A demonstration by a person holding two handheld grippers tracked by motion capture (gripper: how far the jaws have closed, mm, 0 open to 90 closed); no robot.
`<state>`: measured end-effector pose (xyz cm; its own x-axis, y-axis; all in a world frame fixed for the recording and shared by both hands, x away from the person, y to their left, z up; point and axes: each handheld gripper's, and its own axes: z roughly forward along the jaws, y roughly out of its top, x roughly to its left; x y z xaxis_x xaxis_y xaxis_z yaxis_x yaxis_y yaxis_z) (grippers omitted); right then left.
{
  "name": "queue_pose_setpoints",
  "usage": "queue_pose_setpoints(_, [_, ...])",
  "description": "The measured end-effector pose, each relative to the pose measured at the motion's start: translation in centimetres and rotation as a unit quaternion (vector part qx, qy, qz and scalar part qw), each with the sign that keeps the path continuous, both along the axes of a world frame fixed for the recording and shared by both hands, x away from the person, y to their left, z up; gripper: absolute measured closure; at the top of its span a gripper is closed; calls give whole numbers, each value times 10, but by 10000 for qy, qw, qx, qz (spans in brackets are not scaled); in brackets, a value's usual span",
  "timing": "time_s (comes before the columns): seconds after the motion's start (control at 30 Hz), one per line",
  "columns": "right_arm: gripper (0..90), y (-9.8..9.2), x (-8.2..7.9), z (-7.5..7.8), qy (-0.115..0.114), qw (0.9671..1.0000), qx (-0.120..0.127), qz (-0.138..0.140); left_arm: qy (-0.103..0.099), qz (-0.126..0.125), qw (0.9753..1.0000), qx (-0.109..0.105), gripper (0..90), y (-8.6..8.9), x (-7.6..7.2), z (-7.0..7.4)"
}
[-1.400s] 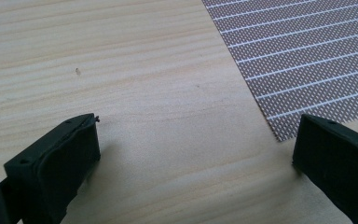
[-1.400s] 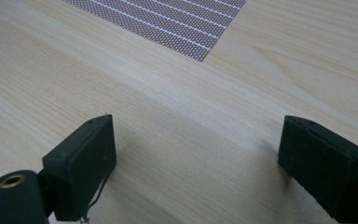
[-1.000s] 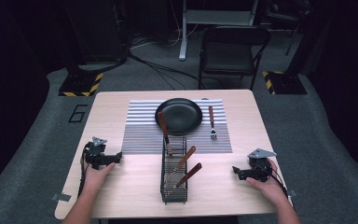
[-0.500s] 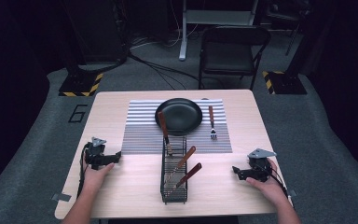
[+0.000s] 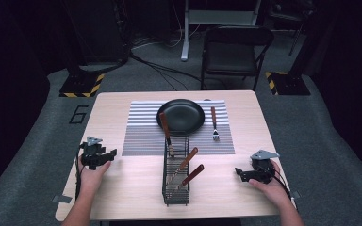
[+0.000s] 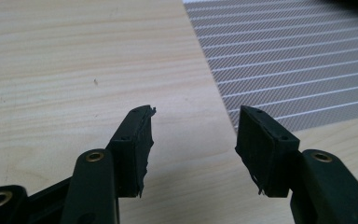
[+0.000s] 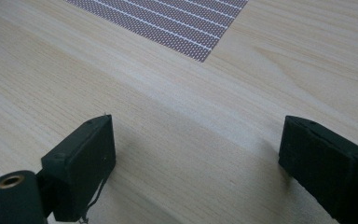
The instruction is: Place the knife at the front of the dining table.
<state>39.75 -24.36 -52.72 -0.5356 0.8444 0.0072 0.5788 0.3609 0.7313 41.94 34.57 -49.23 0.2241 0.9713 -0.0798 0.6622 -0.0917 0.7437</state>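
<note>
Down at the near left of the wooden table [image 5: 122, 188], the left gripper [image 5: 104, 156] rests low over the bare wood, held in the person's left hand [image 5: 92, 175]. Its jaws stand apart with nothing between them; in the left gripper view the gap [image 6: 193, 140] shows plain tabletop, with the edge of the striped placemat [image 6: 289, 56] just beyond the right-side jaw. Across the table, near its right edge, the right gripper [image 5: 241, 173] sits in the right hand [image 5: 269, 184], jaws spread wide and empty, pointing toward the middle. In the right gripper view [image 7: 193, 158] only wood lies between them, and a corner of the mat [image 7: 186, 23] lies farther off.

Between the two grippers, well apart from each, a black wire basket [image 5: 176, 170] stands lengthwise on the table. Three brown-handled utensils [image 5: 187, 159] lean in it. Its far end overlaps the placemat [image 5: 141, 132]. On the mat behind it sits a black pan [image 5: 181, 116], and just right of the pan lies a fork [image 5: 214, 123] with a brown handle, tines toward the person.
</note>
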Motion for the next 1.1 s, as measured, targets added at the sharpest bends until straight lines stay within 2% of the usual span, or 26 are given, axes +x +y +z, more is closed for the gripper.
queue_pose_setpoints(0.03, [99,0,0,0,0,10000,0,0,0,0,10000,0,455,0,0,0])
queue_pose_setpoints(0.1, [99,0,0,0,-2,10000,0,-2,-61,-5,9999,-155,472,-3,-2,10])
queue_pose_setpoints(0.2, [99,0,0,0,3,10000,1,-3,-138,-70,9996,-221,494,-8,-5,21])
queue_pose_setpoints(0.5, [99,0,0,0,-3,10000,1,-1,-206,-398,9986,-289,543,-27,-8,40])
queue_pose_setpoints(0.67, [99,0,0,0,-2,10000,0,-1,-287,-710,9966,-316,571,-46,-10,53])
queue_pose_setpoints(0.77, [99,0,0,0,-1,10000,0,0,-315,-795,9958,-325,583,-53,-10,56])
queue_pose_setpoints(0.8, [99,0,0,0,0,10000,0,-2,-303,-908,9948,-345,584,-59,-10,60])
queue_pose_setpoints(0.9, [99,0,0,0,-1,10000,2,-1,-305,-989,9939,-383,587,-64,-9,63])
queue_pose_setpoints(0.97, [99,0,0,0,-1,10000,-2,3,-290,-1117,9923,-454,600,-72,-9,67])
queue_pose_setpoints(1.03, [99,0,0,0,-1,10000,1,-3,-303,-1139,9919,-482,614,-75,-9,69])
queue_pose_setpoints(1.1, [99,0,0,0,-1,10000,-2,0,-337,-1274,9898,-543,619,-82,-8,73])
